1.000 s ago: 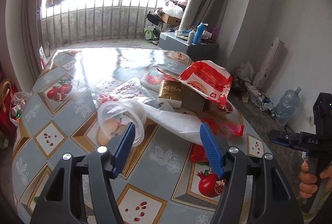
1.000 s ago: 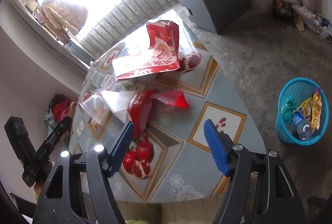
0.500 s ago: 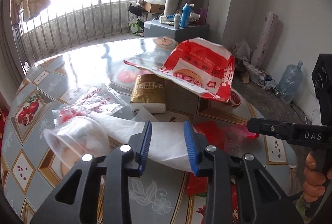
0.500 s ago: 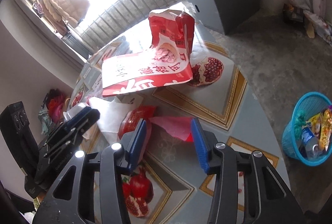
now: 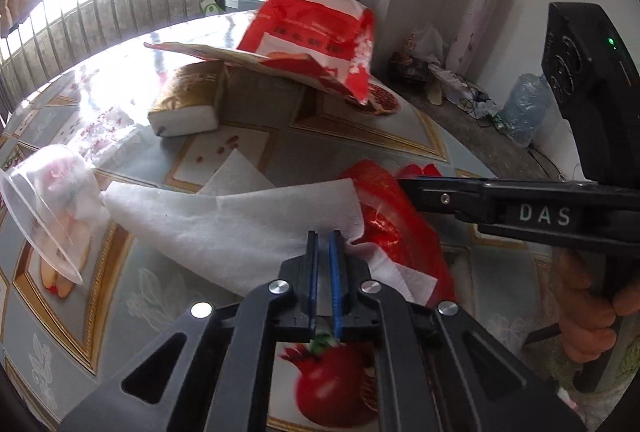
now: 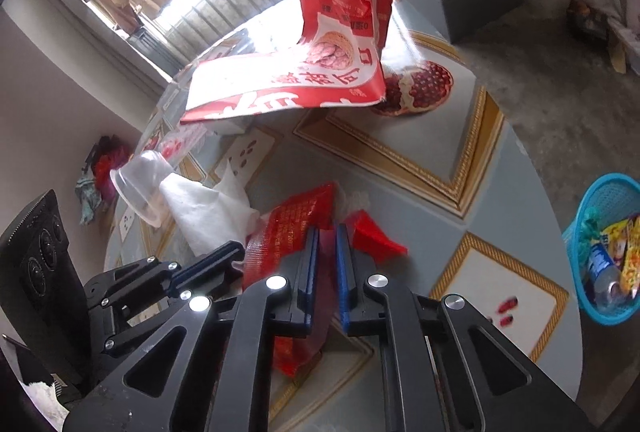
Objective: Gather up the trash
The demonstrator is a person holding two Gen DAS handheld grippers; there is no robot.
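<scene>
A white tissue (image 5: 240,224) lies on the round patterned table (image 5: 120,292), one corner tucked into a tipped clear plastic cup (image 5: 44,208). My left gripper (image 5: 323,244) is closing, its blue pads pinching the tissue's near edge. Beside it lies a crumpled red wrapper (image 6: 296,224). The jaws of my right gripper (image 6: 324,232) are closing too, with the wrapper's thin red film pressed between them. In the left wrist view the right gripper (image 5: 404,182) reaches in from the right over the red wrapper (image 5: 400,232), a hand (image 5: 588,316) on its handle.
A big red-and-white snack bag (image 6: 304,80) leans over a gold tissue pack (image 5: 188,104) farther back on the table. A blue basket (image 6: 576,232) holding trash stands on the floor to the right. A water bottle (image 5: 524,112) and clutter lie by the wall.
Both grippers dropped toward the table and went from wide open to nearly shut, the left onto the tissue's edge, the right onto the red wrapper.
</scene>
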